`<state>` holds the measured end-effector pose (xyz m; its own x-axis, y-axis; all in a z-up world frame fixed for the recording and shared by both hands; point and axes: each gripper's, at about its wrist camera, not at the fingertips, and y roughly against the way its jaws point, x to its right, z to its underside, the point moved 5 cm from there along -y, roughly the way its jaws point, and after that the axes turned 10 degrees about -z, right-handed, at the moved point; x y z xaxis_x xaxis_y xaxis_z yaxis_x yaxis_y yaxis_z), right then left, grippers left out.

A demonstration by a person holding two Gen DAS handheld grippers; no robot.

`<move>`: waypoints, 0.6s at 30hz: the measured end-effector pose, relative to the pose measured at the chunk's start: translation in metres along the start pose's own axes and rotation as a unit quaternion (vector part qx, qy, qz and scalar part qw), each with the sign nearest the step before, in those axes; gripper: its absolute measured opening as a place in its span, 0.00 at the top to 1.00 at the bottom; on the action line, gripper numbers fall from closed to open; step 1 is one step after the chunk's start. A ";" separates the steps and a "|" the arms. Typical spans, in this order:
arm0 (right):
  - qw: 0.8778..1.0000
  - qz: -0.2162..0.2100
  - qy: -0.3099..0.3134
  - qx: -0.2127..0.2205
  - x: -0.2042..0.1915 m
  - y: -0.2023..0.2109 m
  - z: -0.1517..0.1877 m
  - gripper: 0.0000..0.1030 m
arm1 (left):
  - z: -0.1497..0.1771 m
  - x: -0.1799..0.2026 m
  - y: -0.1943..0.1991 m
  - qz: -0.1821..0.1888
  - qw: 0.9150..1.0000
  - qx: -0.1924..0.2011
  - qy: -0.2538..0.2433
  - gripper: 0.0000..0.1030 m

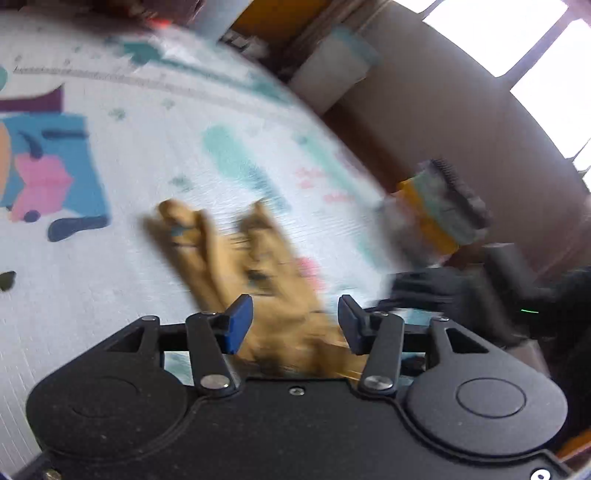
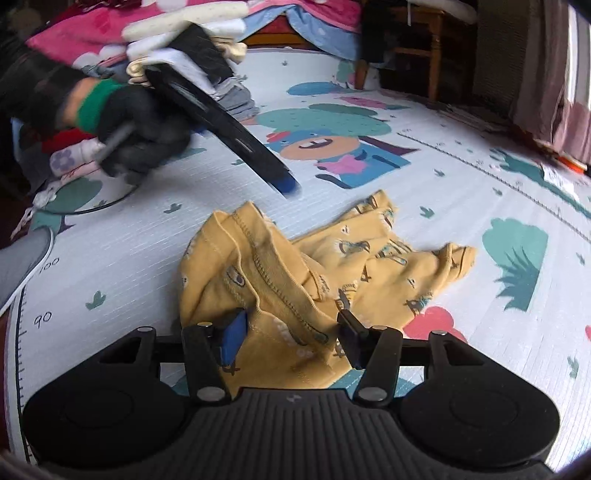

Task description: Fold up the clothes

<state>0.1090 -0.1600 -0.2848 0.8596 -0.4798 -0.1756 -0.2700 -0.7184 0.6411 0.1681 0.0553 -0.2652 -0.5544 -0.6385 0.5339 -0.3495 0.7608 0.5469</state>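
A small yellow printed garment (image 2: pixel 295 273) lies crumpled on the play mat (image 2: pixel 461 192). My right gripper (image 2: pixel 291 332) is open low over its near edge, with cloth lying between the spread fingers. In the right wrist view my left gripper (image 2: pixel 286 186) hangs above the mat just beyond the garment's far edge, held by a black-gloved hand (image 2: pixel 136 129). The left wrist view is motion-blurred: the left gripper (image 1: pixel 295 321) is open, with the yellow garment (image 1: pixel 240 266) below and ahead of it. The right gripper's body (image 1: pixel 443 284) shows at the right.
A stack of folded clothes (image 2: pixel 192 55) stands at the mat's far left, with pink bedding (image 2: pixel 92 33) behind. A wooden chair (image 2: pixel 417 40) stands at the back. A curtain (image 2: pixel 554 81) hangs at the right. A wall and window (image 1: pixel 498 44) show beyond the mat edge.
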 end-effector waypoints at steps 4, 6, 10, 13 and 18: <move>1.000 0.001 -0.014 0.005 0.006 -0.005 -0.001 0.47 | 0.025 0.064 -0.010 0.042 0.988 -0.035 -0.143 0.54; 1.000 0.006 -0.026 0.008 0.012 -0.010 -0.004 0.47 | 0.034 0.057 -0.040 -0.019 0.984 -0.059 -0.168 0.59; 0.998 0.048 -0.035 0.008 0.026 -0.007 -0.006 0.47 | 0.042 0.016 -0.064 -0.087 0.989 -0.071 -0.097 0.70; 0.996 0.082 -0.028 0.033 0.020 0.013 -0.005 0.48 | 0.043 0.022 -0.062 -0.095 0.987 -0.063 -0.114 0.70; 0.997 0.049 0.054 0.032 -0.015 0.010 -0.010 0.59 | 0.031 0.044 -0.039 -0.093 0.982 -0.007 -0.163 0.70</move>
<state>0.0980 -0.1546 -0.2681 0.8683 -0.4951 -0.0314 -0.3792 -0.7033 0.6013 0.1343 0.0011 -0.2833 -0.6948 -0.6934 0.1910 -0.4577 0.6312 0.6262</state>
